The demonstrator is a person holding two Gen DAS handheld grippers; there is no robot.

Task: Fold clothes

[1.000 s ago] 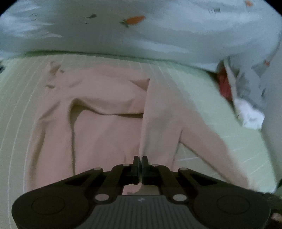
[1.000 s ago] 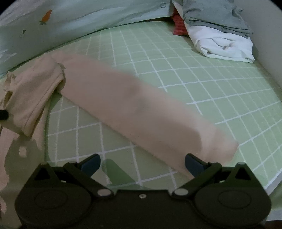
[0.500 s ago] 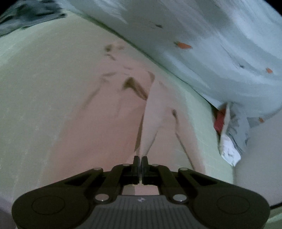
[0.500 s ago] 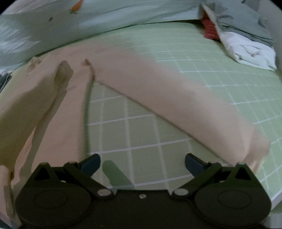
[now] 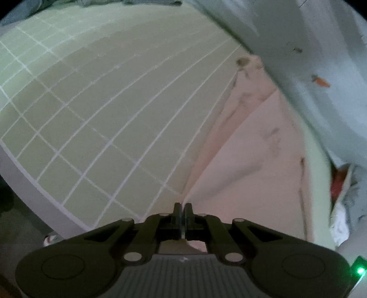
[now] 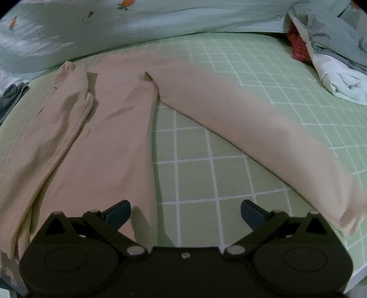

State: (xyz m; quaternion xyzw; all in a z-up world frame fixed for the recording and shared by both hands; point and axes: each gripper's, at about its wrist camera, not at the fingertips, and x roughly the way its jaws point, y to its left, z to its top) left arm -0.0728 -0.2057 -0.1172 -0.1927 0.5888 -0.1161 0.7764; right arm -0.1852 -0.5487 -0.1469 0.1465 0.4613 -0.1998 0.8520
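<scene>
Green checked bedsheet (image 6: 229,142), carrot-print quilt (image 6: 160,20) behind. Pink top (image 6: 110,128) lies spread on sheet, one sleeve (image 6: 263,128) angled out to the right. My left gripper (image 5: 182,207) is pinched tight on a cloth edge, fabric pulled taut. My right gripper (image 6: 185,211) hovers wide, empty. Judged thin, limp, light; stretches and drapes. Best hold: sleeve cuff or hem edge.

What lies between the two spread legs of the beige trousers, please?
Only bare green checked sheet shows between the beige trousers legs, in the right wrist view.
</scene>
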